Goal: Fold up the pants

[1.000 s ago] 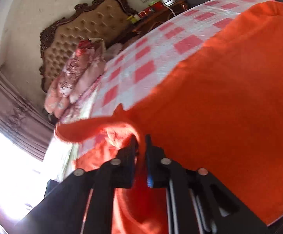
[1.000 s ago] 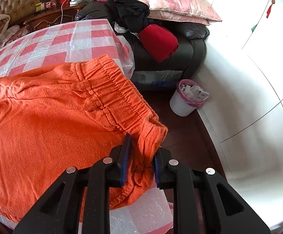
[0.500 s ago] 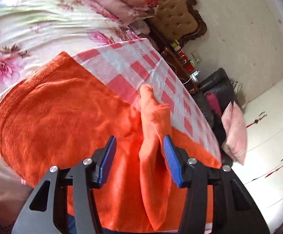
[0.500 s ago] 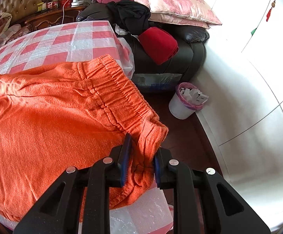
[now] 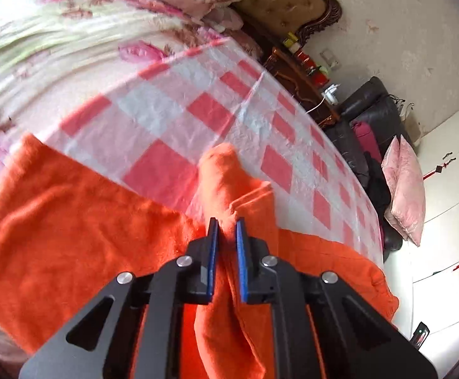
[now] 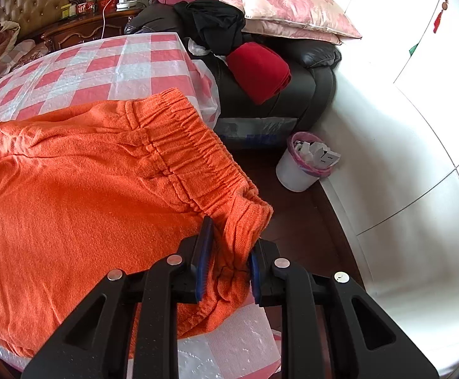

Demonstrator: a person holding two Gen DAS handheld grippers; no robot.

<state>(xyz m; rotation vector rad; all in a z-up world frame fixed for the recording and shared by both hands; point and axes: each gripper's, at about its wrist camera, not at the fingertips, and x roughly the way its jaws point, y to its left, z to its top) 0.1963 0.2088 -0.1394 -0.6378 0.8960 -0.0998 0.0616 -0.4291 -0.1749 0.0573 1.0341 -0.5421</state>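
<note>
Orange knit pants [image 5: 71, 237] lie spread on a red-and-white checked plastic sheet [image 5: 178, 126] on the bed. My left gripper [image 5: 226, 222] is shut on a raised fold of a pant leg, which sticks up past the fingertips. In the right wrist view the pants [image 6: 87, 183] lie flat with the elastic waistband [image 6: 197, 151] toward the bed's edge. My right gripper [image 6: 229, 237] is shut on the near corner of the waistband, which bunches between the blue pads.
A floral quilt [image 5: 55, 47] and pillows lie beyond the sheet. A black sofa [image 6: 308, 79] with clothes and pink cushions stands past the bed's end. A white bin [image 6: 305, 164] sits on the dark floor by the white wall.
My left gripper let go of the leg, swung round, opened over a raised fold and has now shut on it. The right gripper has kept its hold on the waistband corner.
</note>
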